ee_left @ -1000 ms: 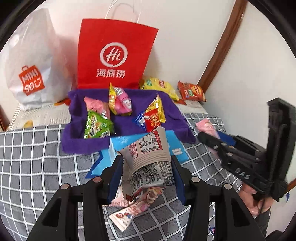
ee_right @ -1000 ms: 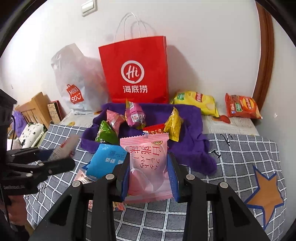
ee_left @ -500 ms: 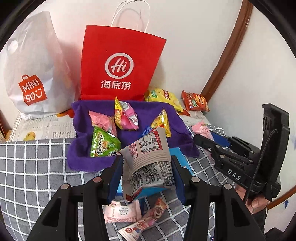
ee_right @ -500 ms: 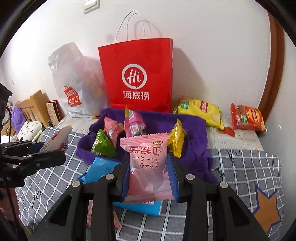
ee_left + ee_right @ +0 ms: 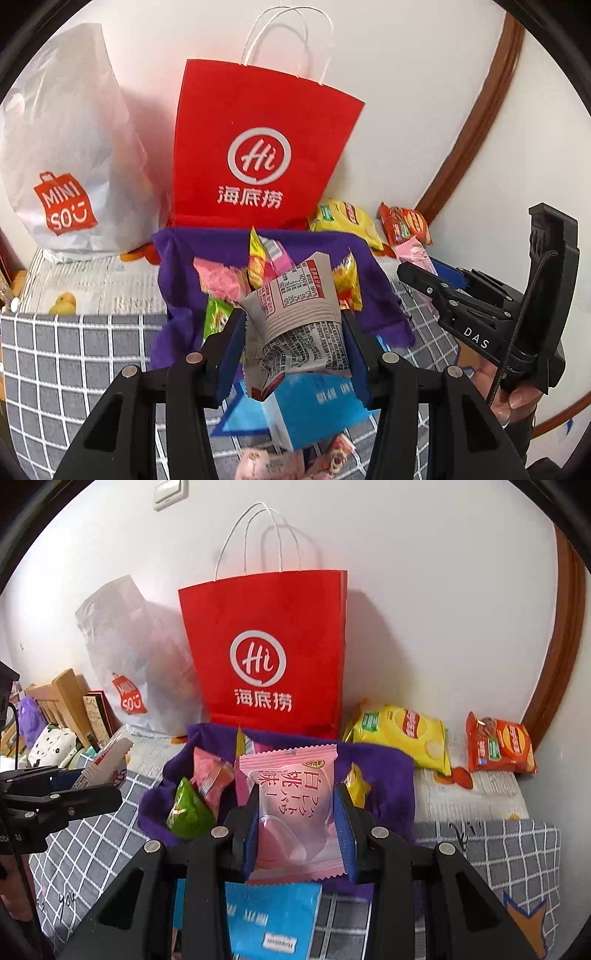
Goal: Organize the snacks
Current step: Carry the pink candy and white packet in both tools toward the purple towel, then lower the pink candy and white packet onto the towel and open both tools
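Both grippers are carrying a packet each toward the purple cloth tray (image 5: pixel 391 771) in front of the red paper bag (image 5: pixel 266 650): the left gripper (image 5: pixel 293 332) is squeezing a grey printed snack packet (image 5: pixel 295 314) between its blue pads, and the right gripper (image 5: pixel 297 819) is closing on a pink peach-flavoured packet (image 5: pixel 291 805) held upright by its sides. Neither jaw is showing any gap beside its packet, so both grips are looking firm (the grey wrapper is crumpling a little). Several snacks are already sitting in the tray, among them a green packet (image 5: pixel 188 808) and a yellow one (image 5: pixel 347 280), while a blue packet (image 5: pixel 273 919) and some small pink ones (image 5: pixel 273 461) are lying on the checked cover below. Doing this step well probably means bringing each packet over the tray's soft wall, lowering it into a free patch, and opening one gripper at a time so the two are not crowding each other.
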### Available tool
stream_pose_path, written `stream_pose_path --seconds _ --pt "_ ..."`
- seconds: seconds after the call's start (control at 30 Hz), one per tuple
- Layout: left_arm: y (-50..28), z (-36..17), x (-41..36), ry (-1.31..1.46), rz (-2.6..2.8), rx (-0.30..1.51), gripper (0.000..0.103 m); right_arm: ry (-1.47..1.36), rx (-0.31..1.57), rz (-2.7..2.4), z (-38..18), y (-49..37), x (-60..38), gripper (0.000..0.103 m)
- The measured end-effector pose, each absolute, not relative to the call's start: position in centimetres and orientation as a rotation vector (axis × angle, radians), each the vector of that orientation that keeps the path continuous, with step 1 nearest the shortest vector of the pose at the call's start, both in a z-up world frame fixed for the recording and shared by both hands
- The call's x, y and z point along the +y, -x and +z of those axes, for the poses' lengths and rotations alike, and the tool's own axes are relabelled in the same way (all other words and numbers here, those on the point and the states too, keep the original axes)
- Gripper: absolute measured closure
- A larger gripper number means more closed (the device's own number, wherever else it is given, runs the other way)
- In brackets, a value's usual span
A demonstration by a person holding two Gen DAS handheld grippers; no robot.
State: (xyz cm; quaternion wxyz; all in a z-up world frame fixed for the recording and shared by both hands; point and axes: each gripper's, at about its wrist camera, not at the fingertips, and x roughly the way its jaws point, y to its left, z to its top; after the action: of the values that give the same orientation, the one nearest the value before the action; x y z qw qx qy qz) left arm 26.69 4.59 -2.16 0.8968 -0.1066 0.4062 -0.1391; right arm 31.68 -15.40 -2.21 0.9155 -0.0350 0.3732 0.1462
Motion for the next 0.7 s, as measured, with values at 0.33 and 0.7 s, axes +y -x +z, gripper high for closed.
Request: stream_pose_path --seconds 0.33,0.7 --pt "-31.3 -1.8 4.8 0.228 -0.276 0.845 0.055 0.031 0.74 0.295 -0.7 -36.0 -15.2 0.067" --pt "-35.5 -5.5 5.8 0.312 -0.263 0.921 0.055 0.014 0.88 0.349 -6.3 -40.8 -14.6 0.067"
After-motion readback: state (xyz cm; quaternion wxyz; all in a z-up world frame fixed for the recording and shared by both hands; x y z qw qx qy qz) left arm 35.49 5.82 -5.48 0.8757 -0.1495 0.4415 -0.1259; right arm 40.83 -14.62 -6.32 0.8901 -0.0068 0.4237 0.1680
